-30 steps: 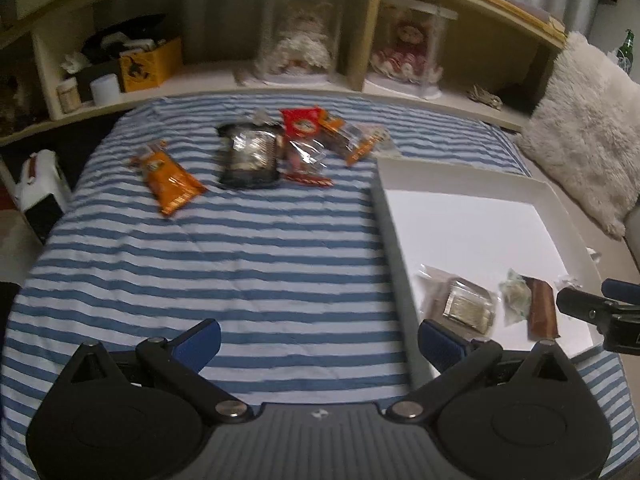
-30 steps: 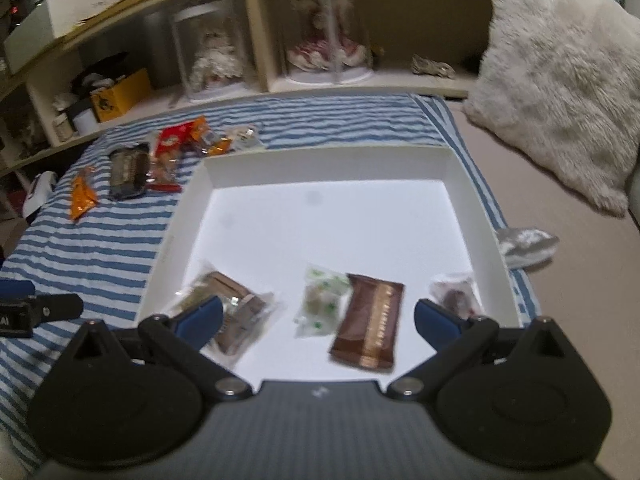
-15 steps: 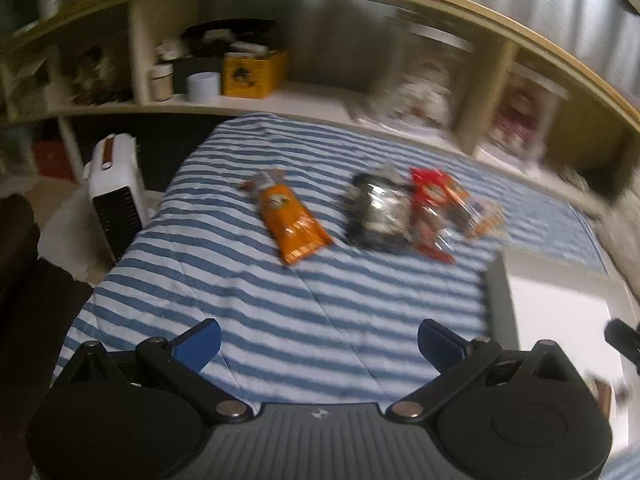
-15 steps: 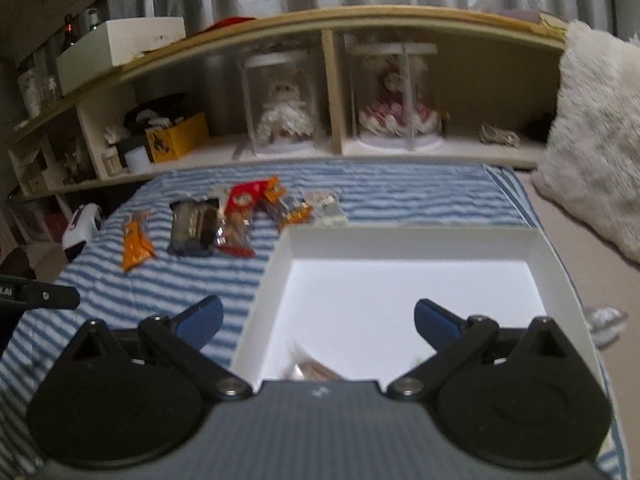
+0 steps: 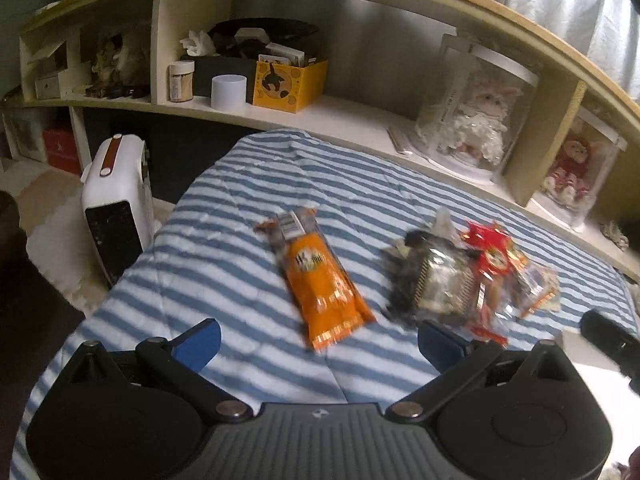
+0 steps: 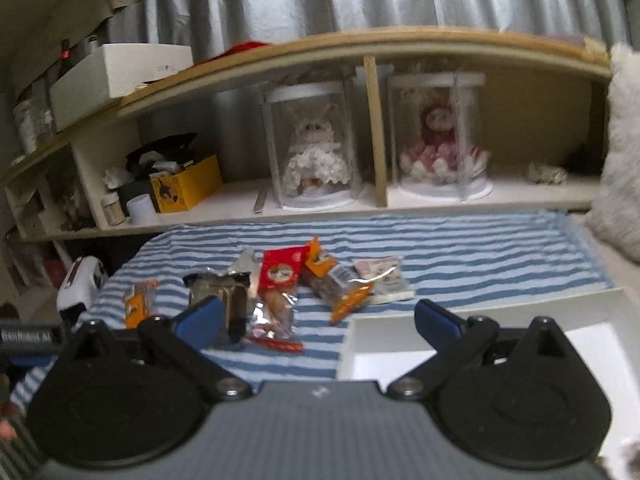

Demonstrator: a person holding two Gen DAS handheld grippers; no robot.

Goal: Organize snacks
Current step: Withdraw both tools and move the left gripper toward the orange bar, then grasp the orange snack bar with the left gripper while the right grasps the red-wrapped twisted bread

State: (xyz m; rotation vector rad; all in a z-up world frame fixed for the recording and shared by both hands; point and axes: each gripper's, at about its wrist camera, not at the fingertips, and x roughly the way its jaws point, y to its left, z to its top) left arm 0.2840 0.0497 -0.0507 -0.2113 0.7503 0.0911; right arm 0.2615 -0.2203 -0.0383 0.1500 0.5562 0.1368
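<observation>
Both claws stand wide open and hold nothing: the left gripper (image 5: 316, 340) hovers just short of the orange snack packet (image 5: 320, 284), the right gripper (image 6: 316, 318) near the white tray (image 6: 500, 312). At least five packets remain on the striped bedspread (image 5: 240, 248): the orange one lies alone at left; a dark foil packet (image 5: 436, 280), a red packet (image 6: 280, 270) and clear wrapped sweets (image 6: 344, 286) overlap just left of the tray's far corner. Little of the tray's inside shows, so progress cannot be judged. The orange packet is glossy, flat, with crimped ends.
</observation>
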